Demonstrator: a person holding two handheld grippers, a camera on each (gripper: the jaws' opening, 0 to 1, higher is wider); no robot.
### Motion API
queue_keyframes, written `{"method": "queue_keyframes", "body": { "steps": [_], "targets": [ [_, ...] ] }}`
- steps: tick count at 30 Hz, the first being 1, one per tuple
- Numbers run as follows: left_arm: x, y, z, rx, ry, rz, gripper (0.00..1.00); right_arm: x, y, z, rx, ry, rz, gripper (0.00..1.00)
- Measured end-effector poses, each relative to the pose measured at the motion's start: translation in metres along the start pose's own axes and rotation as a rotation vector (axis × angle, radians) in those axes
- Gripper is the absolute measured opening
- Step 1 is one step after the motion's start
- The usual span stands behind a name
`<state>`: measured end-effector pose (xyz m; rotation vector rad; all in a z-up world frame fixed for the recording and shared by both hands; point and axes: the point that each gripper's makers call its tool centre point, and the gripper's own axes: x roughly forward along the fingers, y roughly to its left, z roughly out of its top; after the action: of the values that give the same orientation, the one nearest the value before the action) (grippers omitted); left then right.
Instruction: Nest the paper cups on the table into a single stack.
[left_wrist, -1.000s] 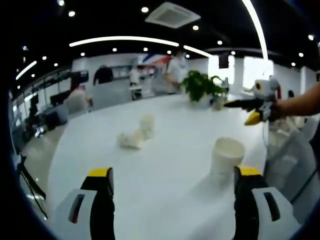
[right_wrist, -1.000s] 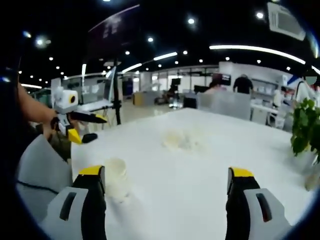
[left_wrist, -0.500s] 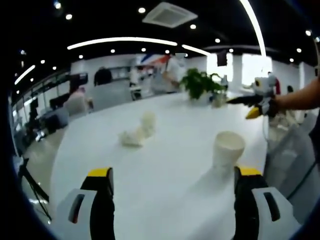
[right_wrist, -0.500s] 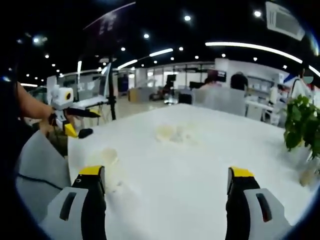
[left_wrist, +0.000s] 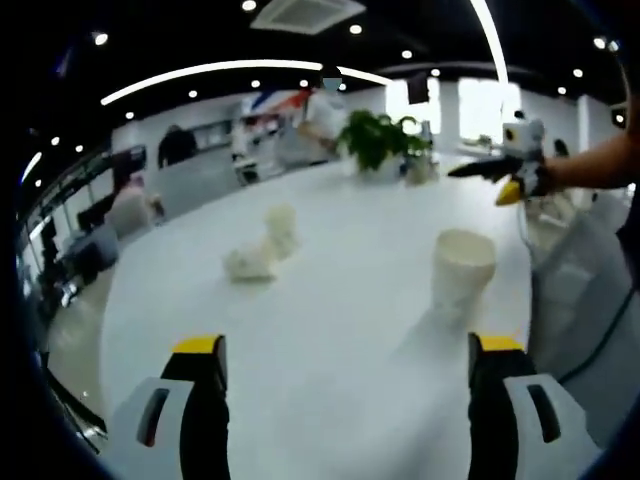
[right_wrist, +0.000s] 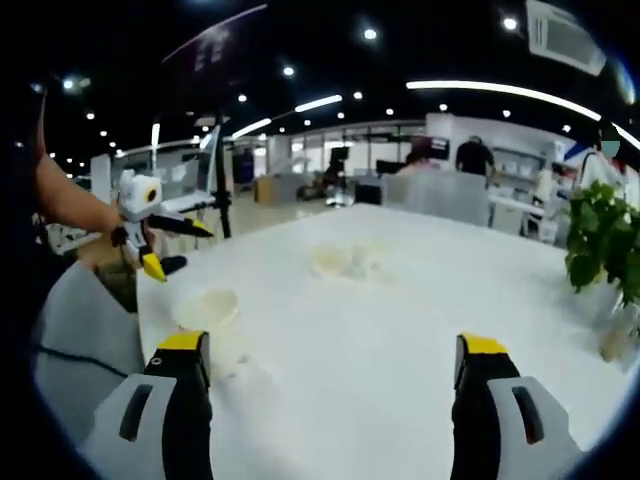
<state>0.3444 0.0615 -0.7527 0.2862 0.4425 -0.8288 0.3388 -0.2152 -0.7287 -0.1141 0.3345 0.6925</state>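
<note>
Standing upright on the white table (left_wrist: 330, 320), one paper cup (left_wrist: 462, 268) sat at two o'clock in the left gripper view, two more cups (left_wrist: 262, 246) at eleven. Both the left gripper (left_wrist: 345, 410) and right gripper (right_wrist: 335, 410) had jaws spread wide, empty.

A white table (left_wrist: 330, 330) carries an upright cup (left_wrist: 462, 268), two more cups (left_wrist: 262, 246) together, and a plant (left_wrist: 376, 145).
</note>
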Motion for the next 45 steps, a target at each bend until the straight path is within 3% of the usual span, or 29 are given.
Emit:
{"method": "queue_keyframes", "body": {
  "steps": [11,23,27,36,42,45],
  "targets": [
    [0.026,0.019,0.018,0.095,0.039,-0.064,0.98,0.000,0.008,-0.008,-0.004,0.007,0.027,1.00],
    [0.065,0.060,0.049,0.221,0.088,-0.105,0.98,0.008,0.005,-0.007,0.014,-0.010,0.022,1.00],
    [0.081,0.072,0.053,0.248,0.150,-0.127,0.98,0.013,0.001,-0.006,0.011,-0.017,0.016,1.00],
    [0.113,0.097,0.071,0.375,0.175,-0.184,0.97,0.021,-0.010,-0.009,0.041,-0.012,0.014,1.00],
    [0.135,0.107,0.070,0.564,0.240,-0.251,0.97,0.027,-0.013,-0.015,0.058,-0.002,0.012,1.00],
    [0.147,0.113,0.074,0.590,0.252,-0.266,0.95,0.029,-0.013,-0.020,0.063,0.007,0.018,1.00]
  ]
}}
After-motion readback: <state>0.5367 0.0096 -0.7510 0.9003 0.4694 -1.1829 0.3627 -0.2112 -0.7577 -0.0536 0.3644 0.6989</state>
